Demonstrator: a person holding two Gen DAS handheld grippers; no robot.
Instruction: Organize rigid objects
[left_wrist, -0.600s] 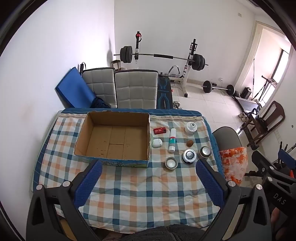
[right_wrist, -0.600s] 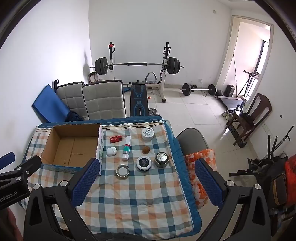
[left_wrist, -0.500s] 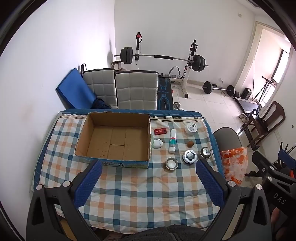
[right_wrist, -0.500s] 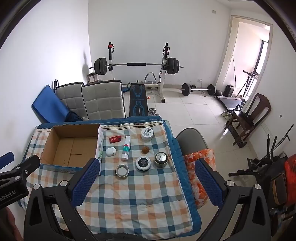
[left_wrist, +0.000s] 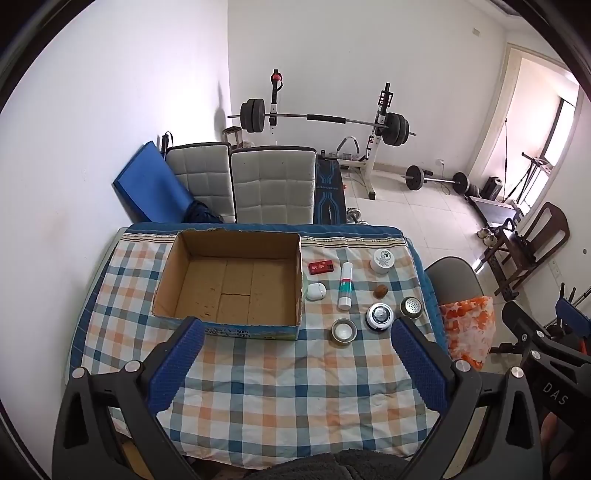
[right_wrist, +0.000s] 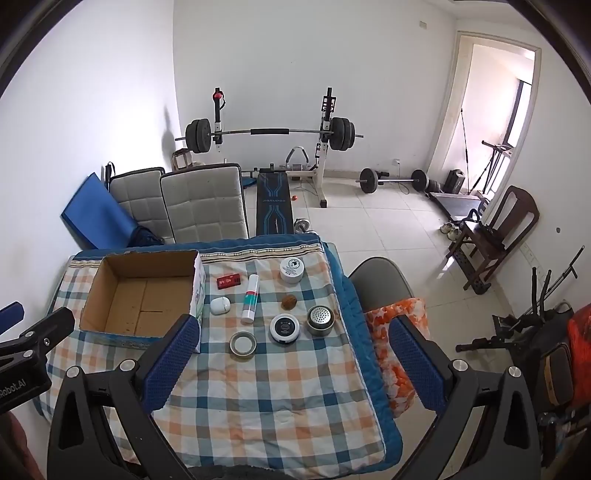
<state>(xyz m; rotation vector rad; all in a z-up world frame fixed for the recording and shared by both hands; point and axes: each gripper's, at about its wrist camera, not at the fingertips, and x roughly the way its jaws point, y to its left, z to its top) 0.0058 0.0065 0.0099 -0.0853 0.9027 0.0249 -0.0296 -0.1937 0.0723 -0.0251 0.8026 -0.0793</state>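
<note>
An empty cardboard box (left_wrist: 232, 284) (right_wrist: 144, 295) sits on the left of a checked tablecloth (left_wrist: 280, 387). Right of it lie a red pack (left_wrist: 320, 266), a white oval case (left_wrist: 316, 291), a white tube (left_wrist: 345, 285), a white jar (left_wrist: 382, 260), a brown nut (left_wrist: 380, 291), a black-and-white tin (left_wrist: 378, 316), a metal perforated lid (left_wrist: 411, 306) and a tape roll (left_wrist: 343, 331). My left gripper (left_wrist: 295, 354) and right gripper (right_wrist: 291, 350) are both open and empty, held high over the table's near edge.
Two grey padded chairs (left_wrist: 273, 184) stand behind the table, a blue mat (left_wrist: 151, 188) leans on the wall. A grey chair with an orange bag (right_wrist: 395, 317) stands at the table's right. A barbell rack (right_wrist: 269, 133) is further back.
Both views have shifted very slightly; the table and objects sit a little lower in frame. Nothing on the table has moved. Both grippers stay open.
</note>
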